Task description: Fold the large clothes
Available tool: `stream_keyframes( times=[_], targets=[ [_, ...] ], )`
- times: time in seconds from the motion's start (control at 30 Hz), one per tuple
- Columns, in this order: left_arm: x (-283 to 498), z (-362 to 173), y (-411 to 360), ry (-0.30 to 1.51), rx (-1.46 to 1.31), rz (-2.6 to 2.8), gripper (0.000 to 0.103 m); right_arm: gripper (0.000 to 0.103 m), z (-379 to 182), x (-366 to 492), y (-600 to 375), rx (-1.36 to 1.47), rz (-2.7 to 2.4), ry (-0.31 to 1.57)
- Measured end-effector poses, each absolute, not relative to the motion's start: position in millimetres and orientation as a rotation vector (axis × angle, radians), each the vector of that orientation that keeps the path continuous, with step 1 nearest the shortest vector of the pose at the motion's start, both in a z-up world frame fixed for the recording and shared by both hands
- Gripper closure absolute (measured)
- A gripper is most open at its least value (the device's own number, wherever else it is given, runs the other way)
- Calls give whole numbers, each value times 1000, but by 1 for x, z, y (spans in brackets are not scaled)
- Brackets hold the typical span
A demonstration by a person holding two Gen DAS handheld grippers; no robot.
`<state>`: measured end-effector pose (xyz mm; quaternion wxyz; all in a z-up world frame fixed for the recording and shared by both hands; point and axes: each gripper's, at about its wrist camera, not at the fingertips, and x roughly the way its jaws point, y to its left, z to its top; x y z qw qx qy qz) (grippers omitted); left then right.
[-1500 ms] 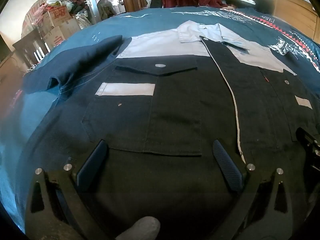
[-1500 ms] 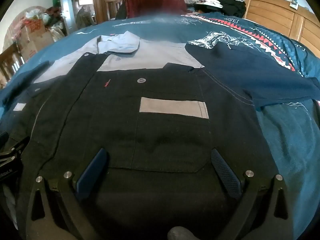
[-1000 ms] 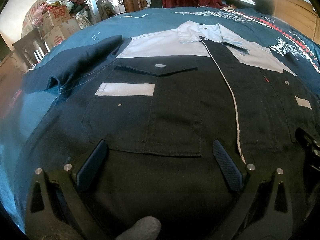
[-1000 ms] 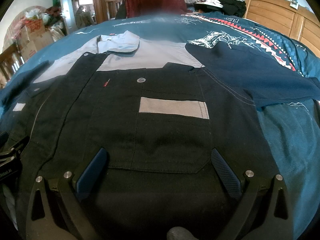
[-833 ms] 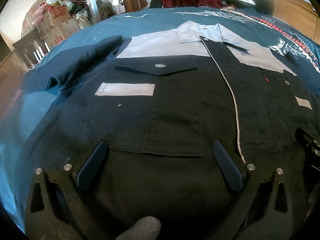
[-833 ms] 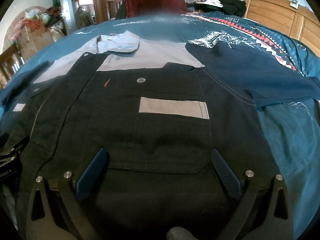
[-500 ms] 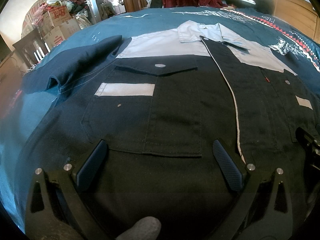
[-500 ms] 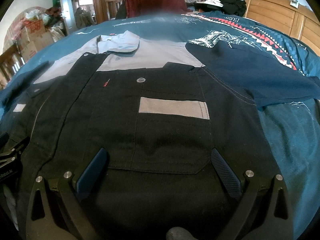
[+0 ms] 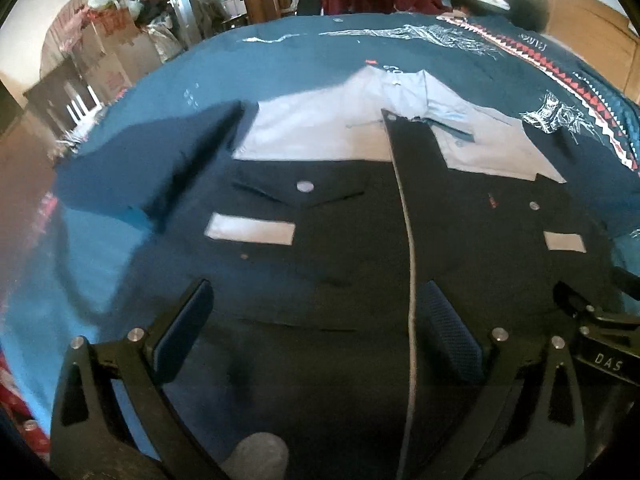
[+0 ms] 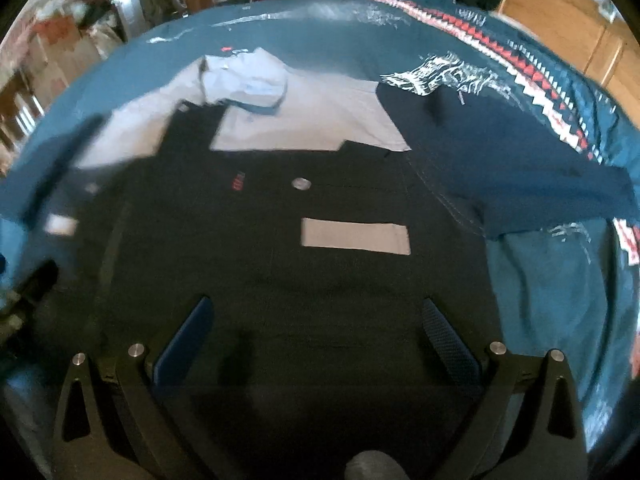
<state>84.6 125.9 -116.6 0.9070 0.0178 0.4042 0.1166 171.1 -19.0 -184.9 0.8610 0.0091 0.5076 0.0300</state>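
Black and pale grey, a work jacket (image 9: 344, 240) lies flat, front up, on a teal bedspread (image 9: 280, 52), collar at the far end. From the left wrist, the left gripper (image 9: 316, 320) hangs over the jacket's near part, fingers wide apart, holding nothing. From the right wrist, the right gripper (image 10: 316, 332) hangs over the jacket's right half, fingers likewise spread and empty; a dark blue sleeve (image 10: 520, 168) stretches right.

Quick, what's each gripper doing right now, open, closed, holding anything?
Left gripper: open, holding nothing, above the shirt.
Right gripper: open, holding nothing, above the same shirt.
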Motion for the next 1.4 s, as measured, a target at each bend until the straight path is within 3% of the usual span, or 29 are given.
stream_keyframes(
  times=[0.23,0.6,0.73,1.03,1.4],
  targets=[
    [70,-93,122,868,119,281,0,0,-138,149,-12,39,108,1045],
    [45,-59,135,813,10,240,0,0,-96,121,-19,38,111,949],
    [21,-18,143,694,-31,241,0,0,-57,96,-22,26,119,833],
    [-62,103,132,163,41,230,0,0,61,2,-30,-36,140,411],
    [-76,114,107,95,46,139,0,0,68,-19,-63,-32,146,492]
  ],
)
